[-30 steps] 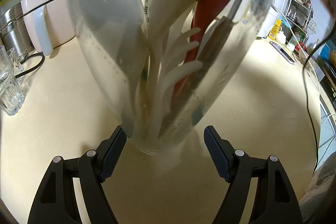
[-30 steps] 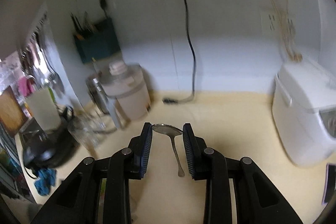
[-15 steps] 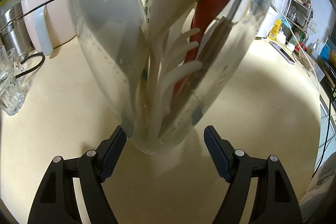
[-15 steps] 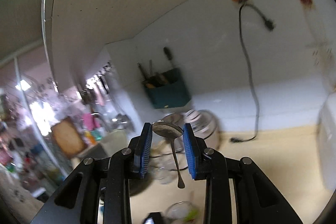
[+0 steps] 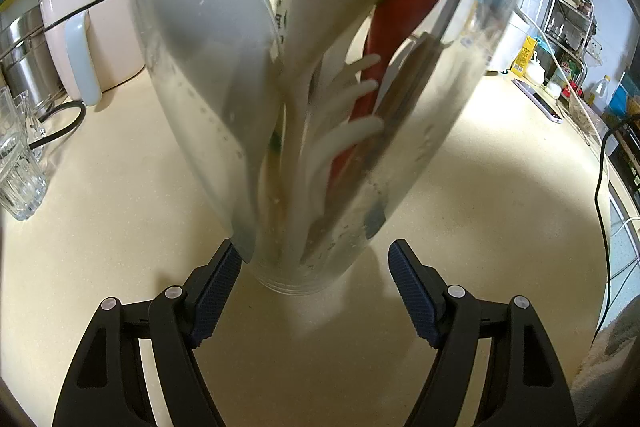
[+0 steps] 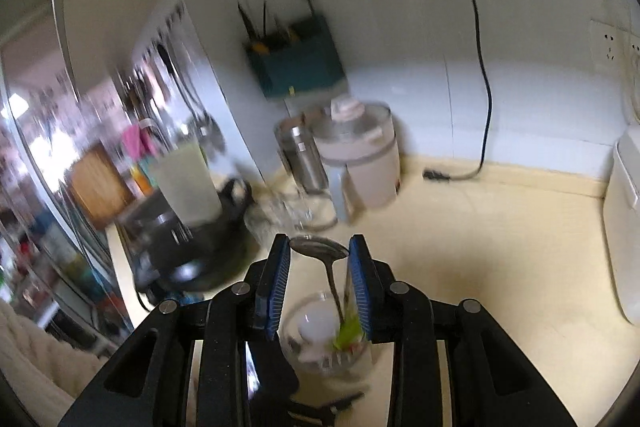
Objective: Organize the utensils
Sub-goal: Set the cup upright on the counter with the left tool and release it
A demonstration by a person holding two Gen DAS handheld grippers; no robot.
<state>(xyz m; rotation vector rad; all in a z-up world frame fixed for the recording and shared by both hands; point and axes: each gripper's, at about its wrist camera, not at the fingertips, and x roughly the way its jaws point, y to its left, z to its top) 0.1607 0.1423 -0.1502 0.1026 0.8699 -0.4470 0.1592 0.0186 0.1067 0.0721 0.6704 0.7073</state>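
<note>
A clear plastic cup [image 5: 316,155] stands on the beige counter right in front of my left gripper [image 5: 314,263], which is open with a pad on either side of its base. The cup holds a white spoon [image 5: 208,59], a white fork [image 5: 340,131], a red utensil [image 5: 404,27] and others. My right gripper [image 6: 320,251] is shut on the bowl of a metal spoon [image 6: 320,247]. Its handle hangs down over the cup [image 6: 324,339], seen from above below the fingers.
A pink-white kettle [image 5: 84,43] and a steel pot [image 5: 24,59] stand at the back left, with ribbed glasses [image 5: 18,163] beside them. A phone [image 5: 538,101] and cables lie at the right. A white appliance [image 6: 624,231] stands on the right.
My right gripper has swung with the metal spoon from facing the wall to hanging above the cup. The left gripper and the cup have not moved.
</note>
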